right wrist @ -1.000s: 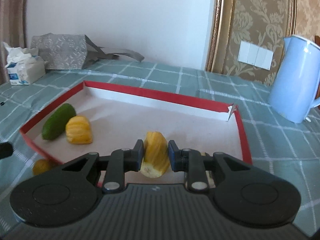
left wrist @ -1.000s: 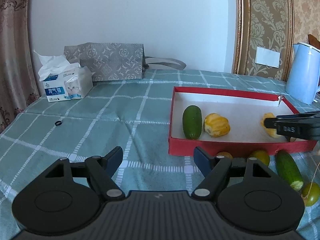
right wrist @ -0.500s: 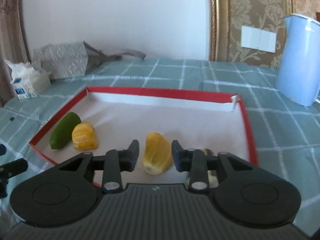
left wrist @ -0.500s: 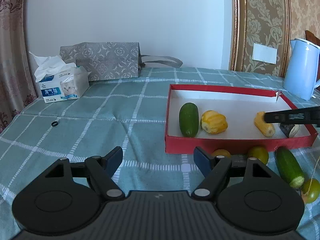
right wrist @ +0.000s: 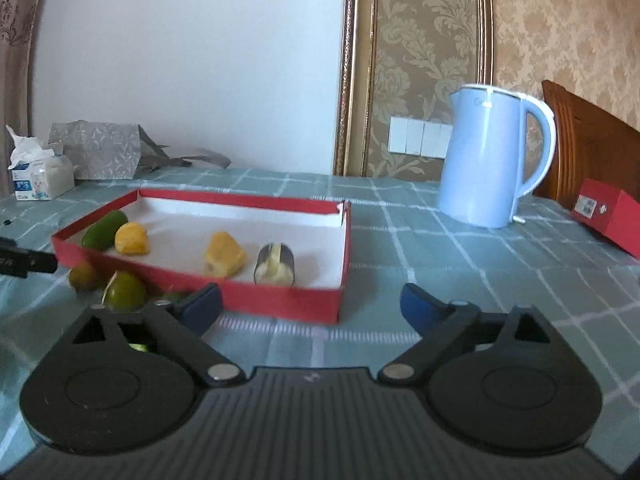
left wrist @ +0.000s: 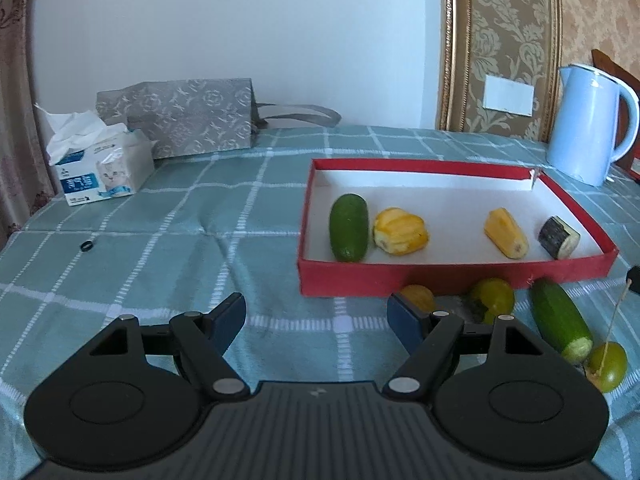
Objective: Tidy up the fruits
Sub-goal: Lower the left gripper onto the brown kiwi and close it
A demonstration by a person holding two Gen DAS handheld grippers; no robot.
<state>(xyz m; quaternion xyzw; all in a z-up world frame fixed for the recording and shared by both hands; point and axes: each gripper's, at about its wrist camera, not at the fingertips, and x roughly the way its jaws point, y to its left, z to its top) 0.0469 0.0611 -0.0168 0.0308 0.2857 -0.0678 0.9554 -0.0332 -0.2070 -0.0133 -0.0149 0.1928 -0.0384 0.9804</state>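
A red tray (left wrist: 452, 276) (right wrist: 280, 300) on the green checked cloth holds a green fruit (left wrist: 348, 227) (right wrist: 102, 230), a yellow piece (left wrist: 400, 232) (right wrist: 132, 239), a second yellow piece (left wrist: 506, 233) (right wrist: 224, 255) and a dark-skinned cut piece (left wrist: 559, 237) (right wrist: 275, 264). In front of the tray lie a small orange fruit (left wrist: 417, 296), a yellow-green fruit (left wrist: 493, 299), a cut cucumber (left wrist: 560, 320) and a green fruit (left wrist: 608, 364). My left gripper (left wrist: 316, 316) is open and empty before the tray's near left corner. My right gripper (right wrist: 310, 306) is open and empty before its near right corner.
A tissue box (left wrist: 102, 168) and a grey patterned bag (left wrist: 180, 118) stand at the back left. A light blue kettle (right wrist: 492, 156) stands right of the tray, a red box (right wrist: 608, 216) beyond it. A small black ring (left wrist: 86, 245) lies on the cloth.
My right gripper opened and let go of the second yellow piece, which now lies in the tray. It then drew back out of the tray toward the near right.
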